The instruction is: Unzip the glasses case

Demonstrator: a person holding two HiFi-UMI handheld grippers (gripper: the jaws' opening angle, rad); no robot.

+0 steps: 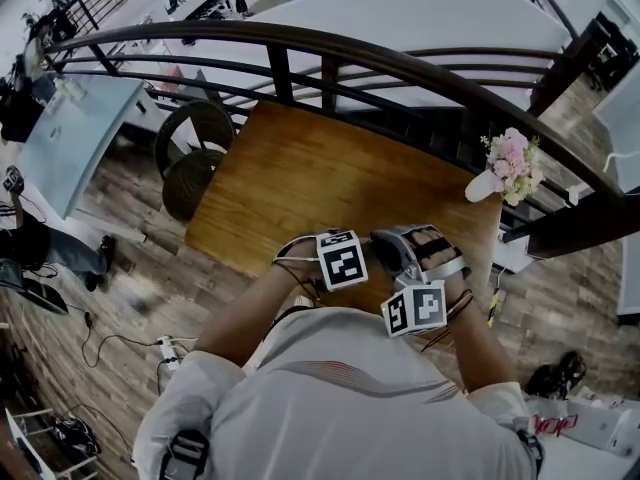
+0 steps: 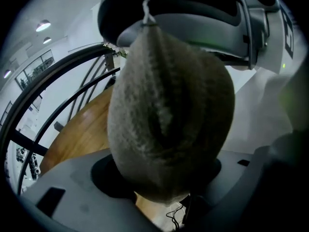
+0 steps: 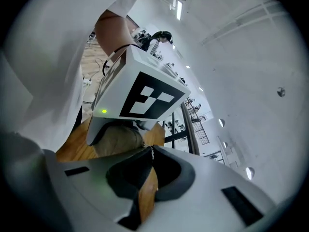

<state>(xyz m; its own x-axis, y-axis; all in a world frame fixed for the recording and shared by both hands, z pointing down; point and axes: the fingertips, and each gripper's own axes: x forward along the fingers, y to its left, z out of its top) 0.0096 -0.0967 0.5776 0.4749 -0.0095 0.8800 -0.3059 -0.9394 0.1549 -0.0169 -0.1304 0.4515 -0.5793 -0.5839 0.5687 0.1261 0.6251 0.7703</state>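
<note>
The left claw (image 2: 161, 187) hugs the glasses case (image 2: 169, 105), the right claw (image 3: 150, 151) pinches its zip tab (image 2: 147, 13) — next, I think, pull it along.

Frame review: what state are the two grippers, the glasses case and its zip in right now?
left gripper, jaws wide, clamped on the case's body.
right gripper, shut on the zipper pull.
glasses case, held in the left jaws; looks zipped, no opening shows.
zipper pull, pinched at the case's far end, not yet drawn along.
</note>
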